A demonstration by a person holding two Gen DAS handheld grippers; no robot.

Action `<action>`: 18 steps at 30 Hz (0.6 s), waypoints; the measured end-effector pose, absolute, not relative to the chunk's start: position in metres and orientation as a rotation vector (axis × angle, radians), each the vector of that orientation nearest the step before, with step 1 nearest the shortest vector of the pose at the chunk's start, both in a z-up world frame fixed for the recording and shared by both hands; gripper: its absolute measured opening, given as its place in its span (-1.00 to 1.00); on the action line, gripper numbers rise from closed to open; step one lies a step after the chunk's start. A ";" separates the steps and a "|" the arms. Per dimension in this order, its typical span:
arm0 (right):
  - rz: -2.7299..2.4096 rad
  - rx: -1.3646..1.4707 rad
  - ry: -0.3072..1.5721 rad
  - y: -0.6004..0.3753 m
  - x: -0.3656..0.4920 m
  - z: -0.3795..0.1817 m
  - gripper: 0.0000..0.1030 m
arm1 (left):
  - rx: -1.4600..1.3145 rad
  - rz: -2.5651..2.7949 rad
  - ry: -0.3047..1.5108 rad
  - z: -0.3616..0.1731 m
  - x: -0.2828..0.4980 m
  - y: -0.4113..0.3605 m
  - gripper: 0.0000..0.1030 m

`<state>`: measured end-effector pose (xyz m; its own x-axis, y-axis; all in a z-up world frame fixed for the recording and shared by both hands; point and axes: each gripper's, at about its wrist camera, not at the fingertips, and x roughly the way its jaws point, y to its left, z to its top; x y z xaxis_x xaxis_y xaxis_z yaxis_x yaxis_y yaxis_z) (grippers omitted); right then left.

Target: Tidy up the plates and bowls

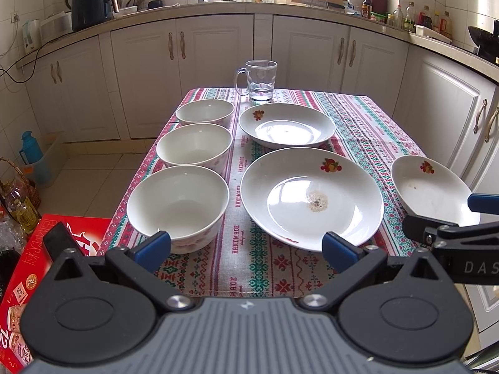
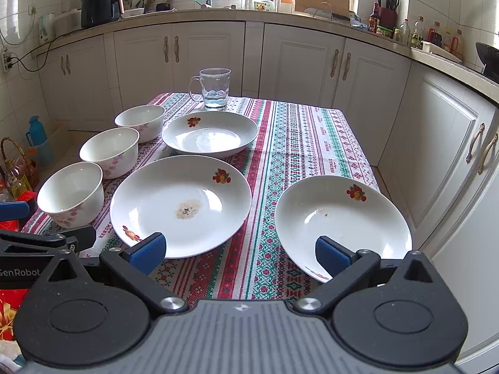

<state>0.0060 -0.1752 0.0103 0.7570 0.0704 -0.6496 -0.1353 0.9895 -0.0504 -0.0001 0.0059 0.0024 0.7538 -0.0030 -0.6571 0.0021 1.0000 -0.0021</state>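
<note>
Three white bowls stand in a row down the table's left side: near bowl (image 1: 177,201) (image 2: 71,194), middle bowl (image 1: 194,146) (image 2: 109,149), far bowl (image 1: 205,112) (image 2: 140,121). Three white plates with fruit motifs lie to their right: a far plate (image 1: 287,126) (image 2: 209,134), a centre plate (image 1: 312,198) (image 2: 181,204) with a food stain, and a right plate (image 1: 433,190) (image 2: 343,221). My left gripper (image 1: 246,247) hovers open at the near edge between the near bowl and the centre plate. My right gripper (image 2: 240,251) is open, its right finger over the right plate's near rim.
A glass mug (image 1: 260,81) (image 2: 215,88) stands at the far end of the patterned tablecloth (image 1: 259,265) (image 2: 299,143). White cabinets and a cluttered counter (image 1: 218,7) lie behind. A red box (image 1: 37,268) and bottles sit on the floor at left.
</note>
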 end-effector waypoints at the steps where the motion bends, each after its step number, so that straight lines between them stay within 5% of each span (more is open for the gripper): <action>1: 0.112 -0.097 0.703 -0.175 0.006 0.010 1.00 | -0.001 -0.003 0.717 0.003 0.000 0.006 0.99; 18: 0.110 -0.102 0.702 -0.174 0.006 0.011 1.00 | 0.000 -0.002 0.717 0.002 0.000 0.006 0.99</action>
<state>0.0063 -0.1741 0.0110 0.7581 0.0668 -0.6487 -0.1356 0.9892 -0.0565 -0.0003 0.0063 0.0023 0.7535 -0.0016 -0.6574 0.0013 1.0000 -0.0009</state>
